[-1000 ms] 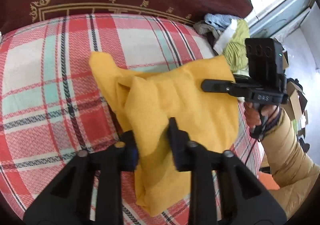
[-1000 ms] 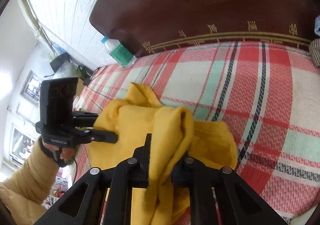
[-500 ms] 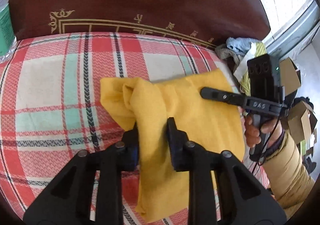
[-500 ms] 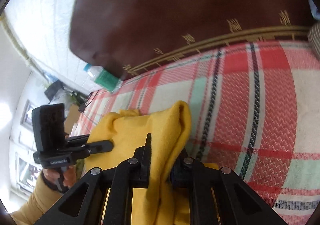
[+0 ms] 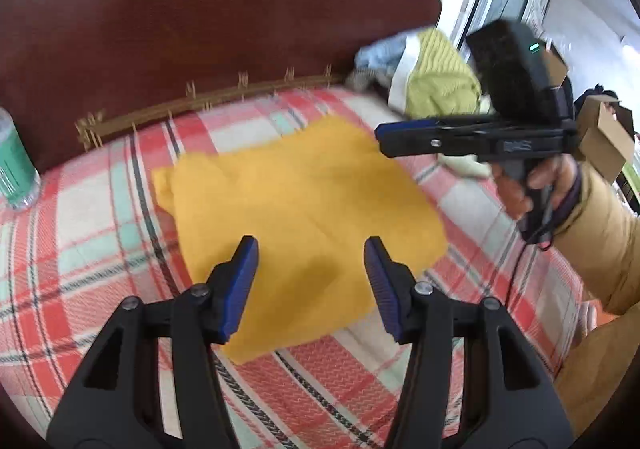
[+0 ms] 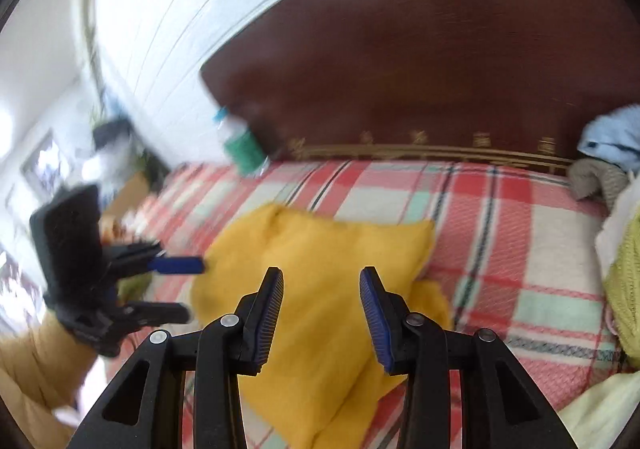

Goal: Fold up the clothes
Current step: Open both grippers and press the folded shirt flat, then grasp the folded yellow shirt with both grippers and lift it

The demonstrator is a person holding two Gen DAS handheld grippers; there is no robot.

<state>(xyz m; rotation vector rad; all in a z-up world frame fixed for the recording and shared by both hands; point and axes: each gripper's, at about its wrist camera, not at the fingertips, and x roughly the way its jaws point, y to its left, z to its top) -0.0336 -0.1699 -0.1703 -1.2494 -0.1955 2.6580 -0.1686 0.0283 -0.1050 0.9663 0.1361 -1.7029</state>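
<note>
One yellow garment [image 5: 296,217], folded into a rough rectangle, lay flat on the plaid bed cover [image 5: 100,217] at the centre of both frames. In the left wrist view its long axis ran from the upper left toward the lower right; a bunched end pointed to the upper left, toward the dark headboard [image 5: 200,21].

Two claws: left claw [image 5: 311,281] released, fingers spread wide above the garment's near edge; right claw [image 6: 321,313] likewise released, hovering over the cloth.

One green-labelled bottle [image 5: 14,165] at the left edge. One pile of other clothes [image 5: 424,77], upper right.
</note>
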